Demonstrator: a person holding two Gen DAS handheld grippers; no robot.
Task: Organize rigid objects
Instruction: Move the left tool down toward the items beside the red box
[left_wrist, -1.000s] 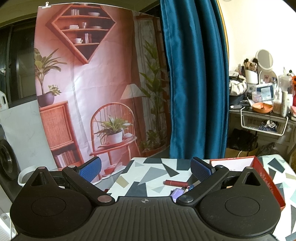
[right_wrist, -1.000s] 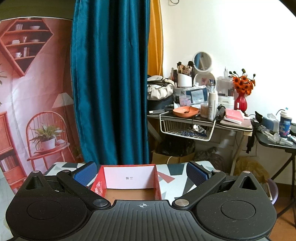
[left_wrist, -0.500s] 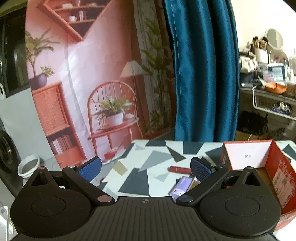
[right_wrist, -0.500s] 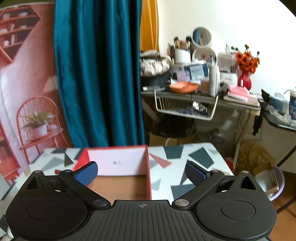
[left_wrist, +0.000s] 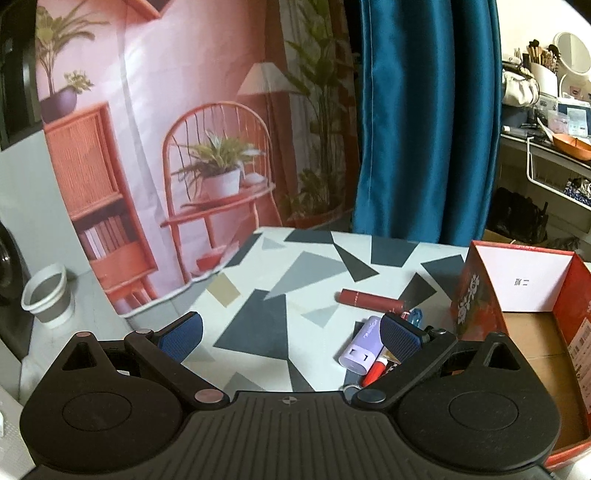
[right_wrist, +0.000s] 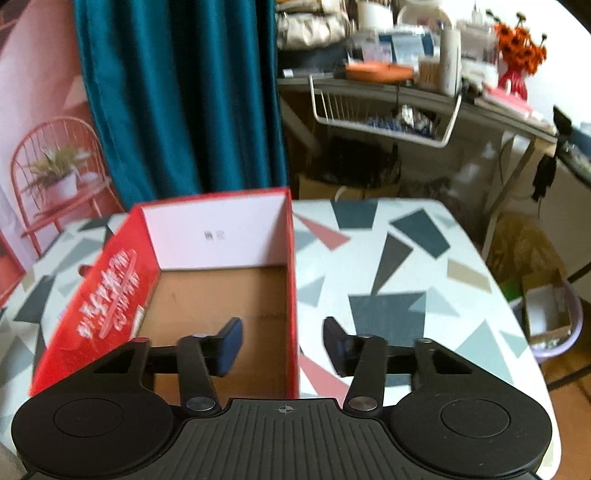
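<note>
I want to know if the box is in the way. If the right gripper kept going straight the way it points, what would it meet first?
Probably the right-hand wall of the red box: it sits between the closing right gripper jaws, not yet pinched. Depth is uncertain.

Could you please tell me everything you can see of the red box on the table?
The red box is an open-topped cardboard carton standing upright on the patterned table. Its outside is glossy red with white lettering and a flower print; inside, the end wall is white with a small mark and the floor bare brown card, apparently empty. Its right wall stands between the right hand-held gripper's closing jaws, untouched.
</note>
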